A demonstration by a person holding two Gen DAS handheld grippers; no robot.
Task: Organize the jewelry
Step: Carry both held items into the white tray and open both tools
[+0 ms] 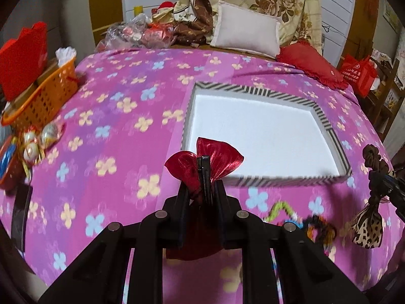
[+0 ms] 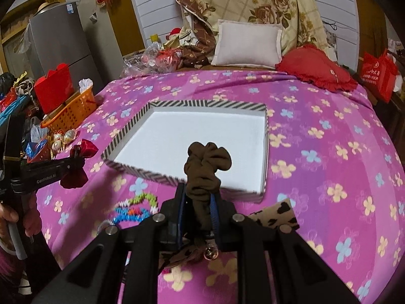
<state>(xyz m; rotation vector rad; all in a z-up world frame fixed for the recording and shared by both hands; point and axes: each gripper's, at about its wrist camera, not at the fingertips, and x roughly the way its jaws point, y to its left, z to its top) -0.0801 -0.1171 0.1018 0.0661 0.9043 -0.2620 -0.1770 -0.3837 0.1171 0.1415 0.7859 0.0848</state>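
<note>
My left gripper (image 1: pixel 203 190) is shut on a red satin hair bow (image 1: pixel 215 159) and holds it above the bed, just short of the near rim of the striped box (image 1: pixel 255 92). It also shows in the right wrist view (image 2: pixel 76 164), with the red bow (image 2: pixel 84 149). My right gripper (image 2: pixel 200 202) is shut on a brown leopard-print hair tie (image 2: pixel 205 167), held above the near edge of the striped box (image 2: pixel 207 104). In the left wrist view the same tie (image 1: pixel 370 225) hangs at the far right. The box shows only its white inside.
A coloured bead bracelet (image 2: pixel 136 209) lies on the pink flowered bedspread (image 2: pixel 316 152) near me. An orange basket (image 1: pixel 43 101) and round ornaments (image 1: pixel 38 141) sit at the left edge. Pillows and a red cushion (image 2: pixel 316 68) lie at the far end.
</note>
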